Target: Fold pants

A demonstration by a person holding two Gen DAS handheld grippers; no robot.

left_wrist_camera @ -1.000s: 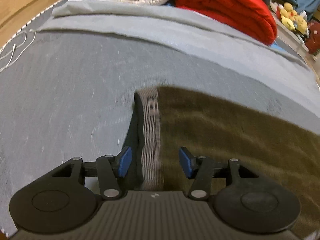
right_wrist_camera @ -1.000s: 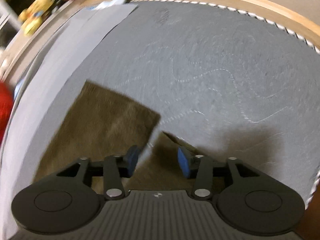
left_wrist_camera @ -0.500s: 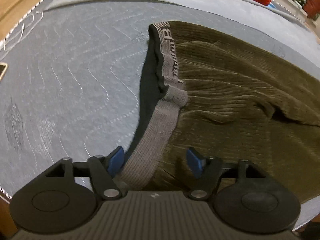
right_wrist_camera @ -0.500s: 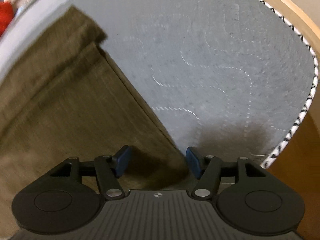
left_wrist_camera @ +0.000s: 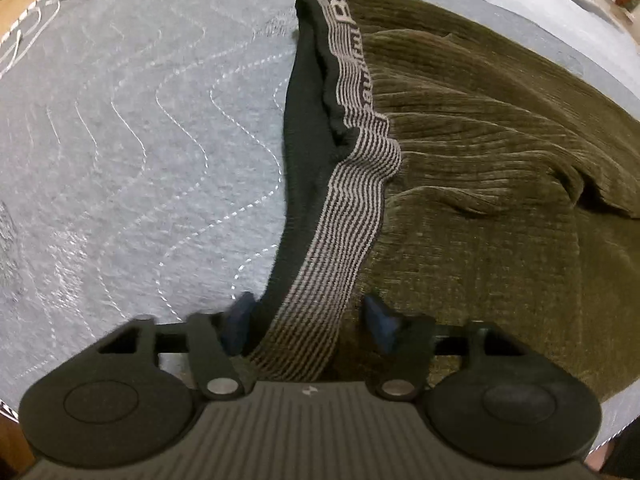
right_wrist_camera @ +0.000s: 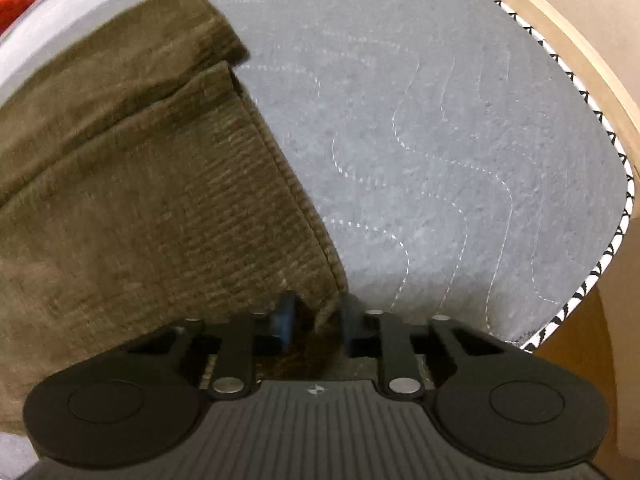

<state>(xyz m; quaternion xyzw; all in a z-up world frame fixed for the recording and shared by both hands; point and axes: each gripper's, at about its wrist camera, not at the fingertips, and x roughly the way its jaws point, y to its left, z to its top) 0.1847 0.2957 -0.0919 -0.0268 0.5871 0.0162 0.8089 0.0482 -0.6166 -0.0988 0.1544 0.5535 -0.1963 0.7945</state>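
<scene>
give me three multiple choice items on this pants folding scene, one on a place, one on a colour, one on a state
1. Where is the striped waistband?
A. between the left gripper fingers
B. on the red blanket
C. off the bed

2. What colour are the pants?
A. blue
B. olive green
C. white

3. How does the right gripper stand?
A. wide open above bare quilt
B. out of sight
C. closed in on the pant leg's hem corner

Key: 1 A, the band runs down between the open fingers; 2 B, olive corduroy in both views; 3 C, fingers narrow around the corner.
</scene>
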